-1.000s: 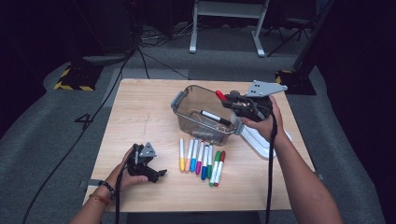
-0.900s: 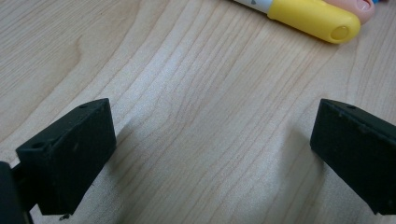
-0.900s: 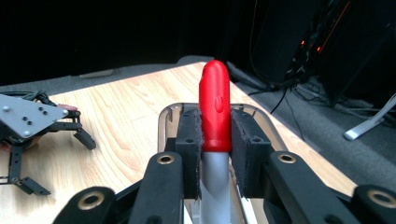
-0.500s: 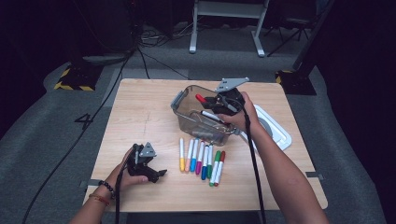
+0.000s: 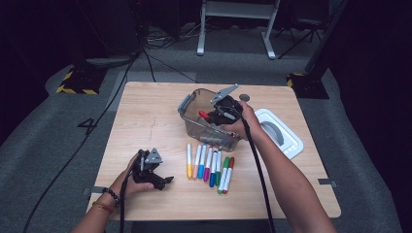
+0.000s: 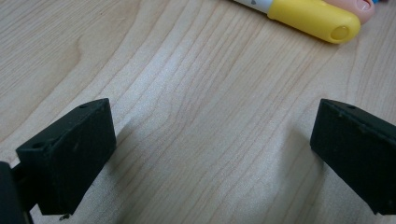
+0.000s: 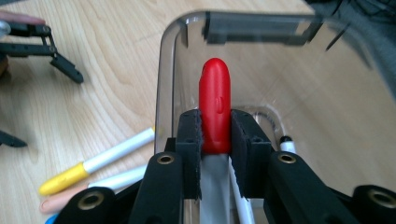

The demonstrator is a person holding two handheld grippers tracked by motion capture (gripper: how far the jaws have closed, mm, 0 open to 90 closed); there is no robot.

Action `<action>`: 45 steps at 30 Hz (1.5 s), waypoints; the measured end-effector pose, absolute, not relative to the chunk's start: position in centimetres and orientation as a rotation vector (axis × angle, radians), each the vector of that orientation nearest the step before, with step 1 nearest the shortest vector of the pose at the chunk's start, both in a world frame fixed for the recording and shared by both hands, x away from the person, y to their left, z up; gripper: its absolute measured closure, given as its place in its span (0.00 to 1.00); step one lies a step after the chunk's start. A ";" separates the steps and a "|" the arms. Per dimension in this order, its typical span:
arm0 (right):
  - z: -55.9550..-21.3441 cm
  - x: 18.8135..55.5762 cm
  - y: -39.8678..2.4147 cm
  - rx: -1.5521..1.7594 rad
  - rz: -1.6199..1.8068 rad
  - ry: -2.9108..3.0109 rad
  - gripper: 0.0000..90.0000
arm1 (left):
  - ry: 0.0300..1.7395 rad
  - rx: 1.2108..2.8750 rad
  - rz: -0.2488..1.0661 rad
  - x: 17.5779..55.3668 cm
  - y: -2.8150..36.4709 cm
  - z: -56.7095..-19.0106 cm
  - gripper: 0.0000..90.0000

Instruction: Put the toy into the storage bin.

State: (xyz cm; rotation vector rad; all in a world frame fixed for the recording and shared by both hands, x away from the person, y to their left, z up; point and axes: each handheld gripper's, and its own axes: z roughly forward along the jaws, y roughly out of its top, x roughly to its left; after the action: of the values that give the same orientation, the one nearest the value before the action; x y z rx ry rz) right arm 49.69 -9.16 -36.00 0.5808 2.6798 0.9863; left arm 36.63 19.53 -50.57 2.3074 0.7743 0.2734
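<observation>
My right gripper (image 5: 208, 115) is shut on a red-capped marker (image 5: 203, 114), and its jaws reach into a clear plastic bin (image 5: 190, 104) at the table's middle. In the right gripper view the red cap (image 7: 215, 105) stands pinched between the two pads, just inside the bin's rim (image 7: 162, 70), over another marker (image 7: 287, 143) on the bin floor. My left gripper (image 5: 163, 180) rests open on the wood near the front left. Its jaws (image 6: 210, 154) stand wide apart with bare table between them, and a yellow marker (image 6: 312, 16) lies just beyond.
A row of several coloured markers (image 5: 209, 167) lies in front of the bin. The bin's white lid (image 5: 286, 141) lies at the right, beside my right forearm. Bare wood of the table (image 5: 145, 111) spreads to the left of the bin.
My right gripper has carried the red marker leftward and down, from the bin's right side into the bin. The left gripper has stayed where it was.
</observation>
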 end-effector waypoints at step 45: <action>-33.9 43.7 -17.0 0.620 1.220 2.439 0.46 | 0.775 2.307 0.274 36.6 19.5 -50.6 0.01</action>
State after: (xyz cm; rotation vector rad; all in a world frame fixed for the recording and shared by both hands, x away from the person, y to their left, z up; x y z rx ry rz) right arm 43.70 -17.04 -33.89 0.6204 2.4388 1.2202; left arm 36.62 19.53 -50.56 2.3074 0.7750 0.2743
